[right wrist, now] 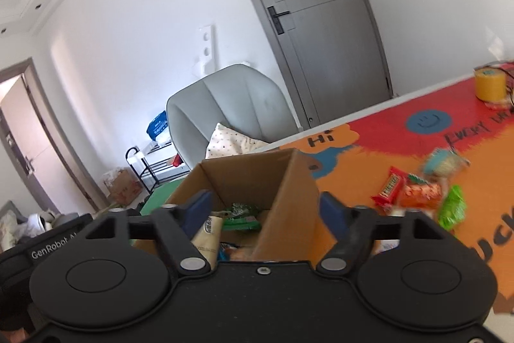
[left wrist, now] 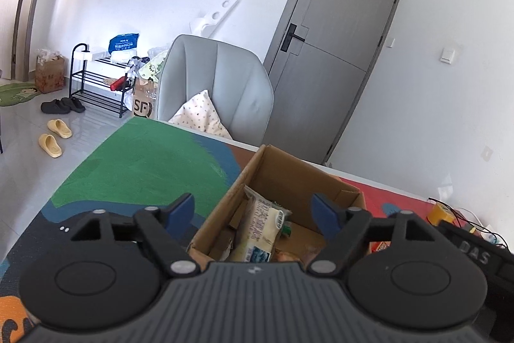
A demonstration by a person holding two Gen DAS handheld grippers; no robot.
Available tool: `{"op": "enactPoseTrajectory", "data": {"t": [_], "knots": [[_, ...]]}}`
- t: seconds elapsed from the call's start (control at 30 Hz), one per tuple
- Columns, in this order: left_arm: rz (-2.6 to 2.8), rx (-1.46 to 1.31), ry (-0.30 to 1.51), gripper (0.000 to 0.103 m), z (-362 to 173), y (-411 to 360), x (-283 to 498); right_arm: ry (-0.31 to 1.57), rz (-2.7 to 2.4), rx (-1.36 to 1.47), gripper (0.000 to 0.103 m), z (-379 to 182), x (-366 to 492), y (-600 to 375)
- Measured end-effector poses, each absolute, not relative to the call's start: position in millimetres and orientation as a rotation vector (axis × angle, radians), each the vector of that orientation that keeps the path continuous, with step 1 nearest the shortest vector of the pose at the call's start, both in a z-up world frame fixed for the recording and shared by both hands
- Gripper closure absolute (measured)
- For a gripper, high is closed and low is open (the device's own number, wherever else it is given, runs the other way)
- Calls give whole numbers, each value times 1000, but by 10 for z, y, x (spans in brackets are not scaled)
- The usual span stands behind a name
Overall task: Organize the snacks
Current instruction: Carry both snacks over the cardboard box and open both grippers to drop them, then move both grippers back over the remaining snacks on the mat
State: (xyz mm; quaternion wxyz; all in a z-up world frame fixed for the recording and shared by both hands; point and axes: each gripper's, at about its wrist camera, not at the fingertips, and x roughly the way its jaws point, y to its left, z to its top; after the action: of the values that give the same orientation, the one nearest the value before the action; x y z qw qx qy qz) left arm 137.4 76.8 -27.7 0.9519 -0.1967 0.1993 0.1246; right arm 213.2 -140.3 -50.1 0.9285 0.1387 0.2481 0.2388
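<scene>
An open cardboard box [left wrist: 290, 172] stands on the colourful mat and holds several snack packets, among them a pale yellow packet [left wrist: 261, 229] standing on end. My left gripper [left wrist: 253, 209] is open and empty, just above the box's near edge. In the right wrist view the same box [right wrist: 244, 179] shows a green packet [right wrist: 241, 214] inside. My right gripper [right wrist: 265, 209] is open and empty, over the box's near right wall. Loose snacks lie on the mat to the right: a red bar [right wrist: 390, 188], an orange packet [right wrist: 420, 193], a green packet [right wrist: 451, 208] and a pale blue one [right wrist: 445, 163].
A yellow tape roll [right wrist: 490, 84] and cables sit at the table's far right. A black device [left wrist: 475, 253] lies right of the box. A grey chair [left wrist: 215, 85] with a cushion stands behind the table. A shoe rack [left wrist: 96, 76] and slippers are on the floor.
</scene>
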Motion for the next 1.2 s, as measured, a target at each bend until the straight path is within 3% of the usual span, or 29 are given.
{"op": "enactPoseTrajectory", "data": {"t": [0.23,0.9,1.2], "knots": [[272,-361,412,10,-245,591,1329,536,449,276,25,-565,2040,-1696],[122,-321,440,8,-272,-177,1270,499,354,326,0,-526,1828,-2574],[59,-299,445,8,-347,-537,1301,502,310,374,0,-614,1827,-2873]]}}
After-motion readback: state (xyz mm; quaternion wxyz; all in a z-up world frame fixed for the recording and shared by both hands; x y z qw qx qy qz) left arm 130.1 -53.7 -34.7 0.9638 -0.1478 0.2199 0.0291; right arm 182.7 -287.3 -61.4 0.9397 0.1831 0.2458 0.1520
